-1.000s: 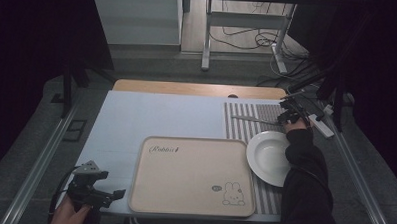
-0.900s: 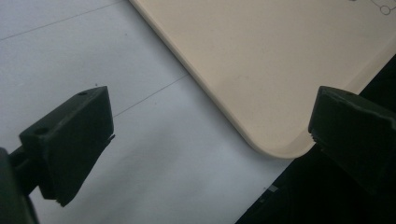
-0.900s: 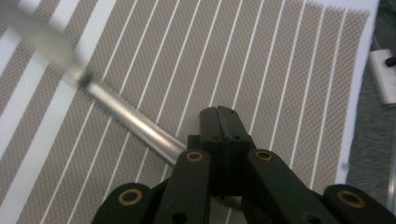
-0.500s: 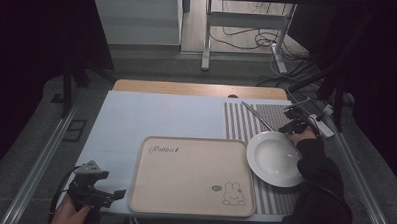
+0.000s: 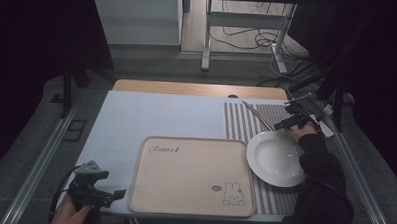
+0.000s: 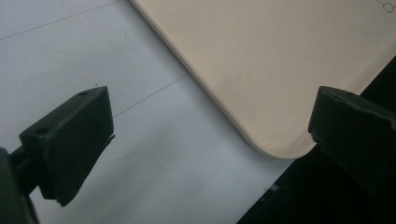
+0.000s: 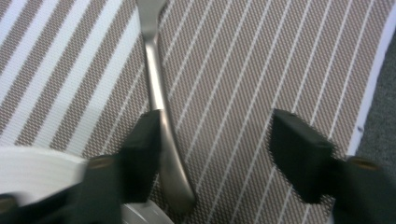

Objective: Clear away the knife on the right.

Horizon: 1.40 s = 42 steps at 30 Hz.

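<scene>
A: Utensil handle, metal, one piece counted; which end it carries (fork, spoon or knife) cannot be told. It lies flat on the striped placemat, just beyond the far rim of the plate.

B: Its long axis?

A: In the high view the utensil runs diagonally, one end close to the plate's far rim, the other pointing away from the plate towards the worktop's far edge and leftwards.

B: Other counts?

A: One white plate, one beige tray directly left of the plate, one placemat under the plate, two claws.

B: State of each claw?

A: Right claw, just behind the plate, has just been opening; its jaws stand apart, the handle's rounded end beside one jaw but not pinched. Left claw, far left of the plate at the tray's near corner, gapes wide and holds nothing.
</scene>
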Tool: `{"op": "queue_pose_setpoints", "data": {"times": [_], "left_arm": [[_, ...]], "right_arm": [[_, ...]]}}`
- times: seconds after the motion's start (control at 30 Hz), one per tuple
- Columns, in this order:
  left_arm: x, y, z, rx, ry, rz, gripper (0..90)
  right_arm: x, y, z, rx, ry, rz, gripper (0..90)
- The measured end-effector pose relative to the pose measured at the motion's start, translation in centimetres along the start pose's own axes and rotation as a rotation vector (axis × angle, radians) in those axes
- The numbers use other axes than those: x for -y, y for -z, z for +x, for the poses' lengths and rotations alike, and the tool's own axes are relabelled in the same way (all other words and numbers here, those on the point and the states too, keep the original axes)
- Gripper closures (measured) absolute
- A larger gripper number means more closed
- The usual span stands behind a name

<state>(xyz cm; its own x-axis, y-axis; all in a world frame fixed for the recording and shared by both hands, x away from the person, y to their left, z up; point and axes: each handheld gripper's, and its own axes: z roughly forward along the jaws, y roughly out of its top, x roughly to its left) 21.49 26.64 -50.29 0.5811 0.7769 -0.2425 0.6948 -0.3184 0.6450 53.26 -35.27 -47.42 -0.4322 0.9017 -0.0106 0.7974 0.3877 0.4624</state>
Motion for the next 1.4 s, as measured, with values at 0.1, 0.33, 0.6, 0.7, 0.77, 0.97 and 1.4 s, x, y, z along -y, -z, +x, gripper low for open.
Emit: {"op": "queue_pose_setpoints", "data": {"times": [0.1,0.33,0.6,0.7,0.77,0.97,1.4], "left_arm": [[0.0,0.0,0.0,0.000,0.000,-0.001,1.2],[0.0,0.0,0.0,0.001,0.000,-0.001,1.2],[0.0,0.0,0.0,0.000,-0.002,0.000,1.2],[0.0,0.0,0.0,0.000,-0.002,0.000,1.2],[0.0,0.0,0.0,-0.001,-0.002,-0.001,1.2],[0.0,0.0,0.0,-0.002,-0.002,0.001,1.3],[0.0,0.0,0.0,-0.001,0.001,-0.001,1.3]], "right_arm": [[-0.7,-0.2,0.3,0.004,-0.006,-0.004,8.5],[-1.8,-1.9,1.0,0.006,0.001,0.046,0.0],[-2.3,-4.2,1.8,0.019,0.055,0.104,5.7],[-2.7,-3.7,1.8,0.011,0.064,0.103,24.0],[-2.7,-3.4,1.9,0.009,0.084,0.105,36.5],[-2.9,-2.9,2.5,-0.039,0.152,0.121,78.9],[-3.0,-2.6,2.4,-0.042,0.193,0.109,80.3]]}}
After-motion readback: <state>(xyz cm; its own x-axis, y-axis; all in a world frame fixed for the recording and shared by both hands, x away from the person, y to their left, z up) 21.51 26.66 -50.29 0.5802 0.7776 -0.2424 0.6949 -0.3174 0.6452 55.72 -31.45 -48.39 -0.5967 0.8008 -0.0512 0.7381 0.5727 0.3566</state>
